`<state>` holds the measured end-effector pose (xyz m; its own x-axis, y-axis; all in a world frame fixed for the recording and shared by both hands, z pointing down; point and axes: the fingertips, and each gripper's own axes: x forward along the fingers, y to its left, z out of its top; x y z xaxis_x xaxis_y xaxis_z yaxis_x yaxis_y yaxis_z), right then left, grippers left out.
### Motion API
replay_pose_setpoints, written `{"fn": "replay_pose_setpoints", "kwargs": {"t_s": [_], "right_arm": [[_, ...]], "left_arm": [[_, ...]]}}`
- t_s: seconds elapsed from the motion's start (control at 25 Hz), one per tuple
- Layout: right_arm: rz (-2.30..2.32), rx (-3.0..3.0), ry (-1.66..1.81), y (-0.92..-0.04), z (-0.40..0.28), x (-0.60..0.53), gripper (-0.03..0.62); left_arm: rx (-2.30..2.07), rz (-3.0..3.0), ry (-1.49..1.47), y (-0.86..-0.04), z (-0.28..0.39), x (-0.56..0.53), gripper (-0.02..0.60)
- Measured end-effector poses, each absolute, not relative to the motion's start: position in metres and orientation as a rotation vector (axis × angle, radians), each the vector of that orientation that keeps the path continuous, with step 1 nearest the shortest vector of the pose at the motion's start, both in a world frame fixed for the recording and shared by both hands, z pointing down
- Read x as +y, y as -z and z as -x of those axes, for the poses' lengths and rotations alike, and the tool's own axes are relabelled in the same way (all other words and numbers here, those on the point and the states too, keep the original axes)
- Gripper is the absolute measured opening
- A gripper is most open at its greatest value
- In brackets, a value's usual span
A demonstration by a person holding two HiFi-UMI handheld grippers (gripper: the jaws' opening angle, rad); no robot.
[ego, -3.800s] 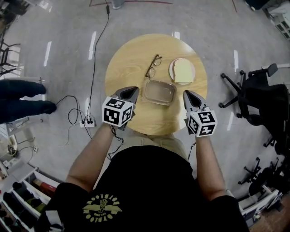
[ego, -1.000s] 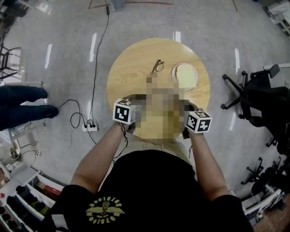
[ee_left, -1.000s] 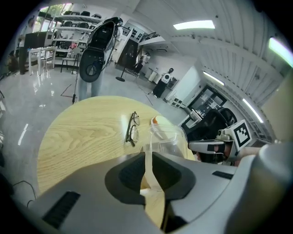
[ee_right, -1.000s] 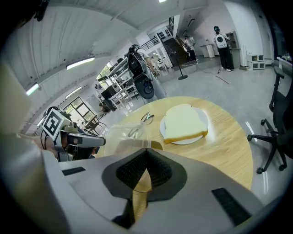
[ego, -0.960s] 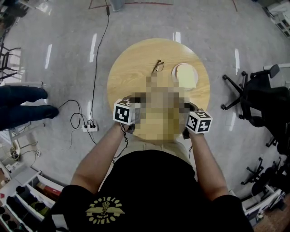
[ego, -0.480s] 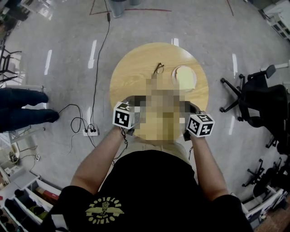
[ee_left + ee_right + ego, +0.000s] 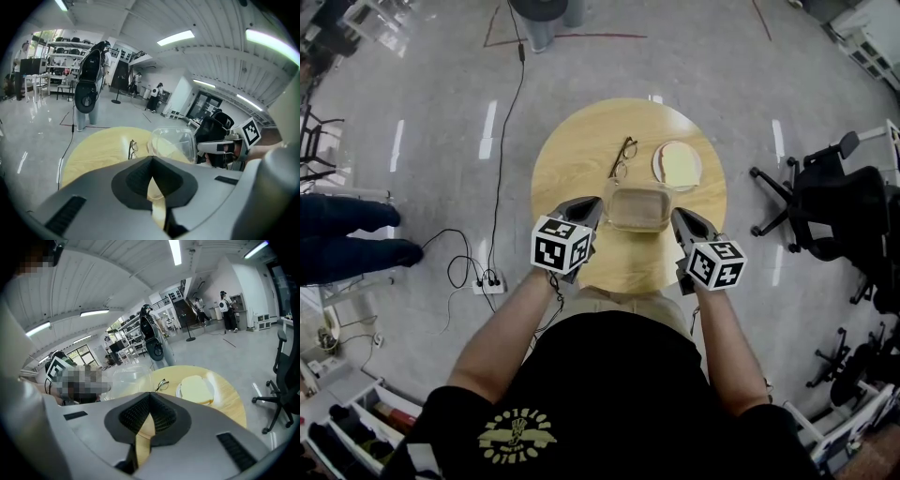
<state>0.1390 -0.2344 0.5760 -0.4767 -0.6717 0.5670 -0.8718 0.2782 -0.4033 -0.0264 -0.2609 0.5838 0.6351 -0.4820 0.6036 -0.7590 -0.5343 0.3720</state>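
Both tools are gripping the clear plastic container (image 7: 635, 208) at mid-frame: the left tool (image 7: 592, 206) is pinching its left rim, jaws pressed together on it, and the right tool (image 7: 679, 218) is clamping the right rim the same way. The container is hanging between them over the near half of the round wooden counter (image 7: 572, 159). Toward the top of the frame, eyeglasses (image 7: 622, 157) are lying just left of a white plate (image 7: 659, 165) that is carrying a slice of bread (image 7: 680, 166).
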Motion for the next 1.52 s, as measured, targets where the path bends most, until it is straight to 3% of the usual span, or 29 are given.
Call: {"fn": "replay_pose_setpoints", "kwargs": {"t_s": [1.52], "right_arm": [[-1.548,-2.468,-0.506,-0.408,-0.114,-0.201,0.014]], "left_arm": [[-1.087,-2.573,-0.365,-0.417,0.049,-0.238,0.015]]}}
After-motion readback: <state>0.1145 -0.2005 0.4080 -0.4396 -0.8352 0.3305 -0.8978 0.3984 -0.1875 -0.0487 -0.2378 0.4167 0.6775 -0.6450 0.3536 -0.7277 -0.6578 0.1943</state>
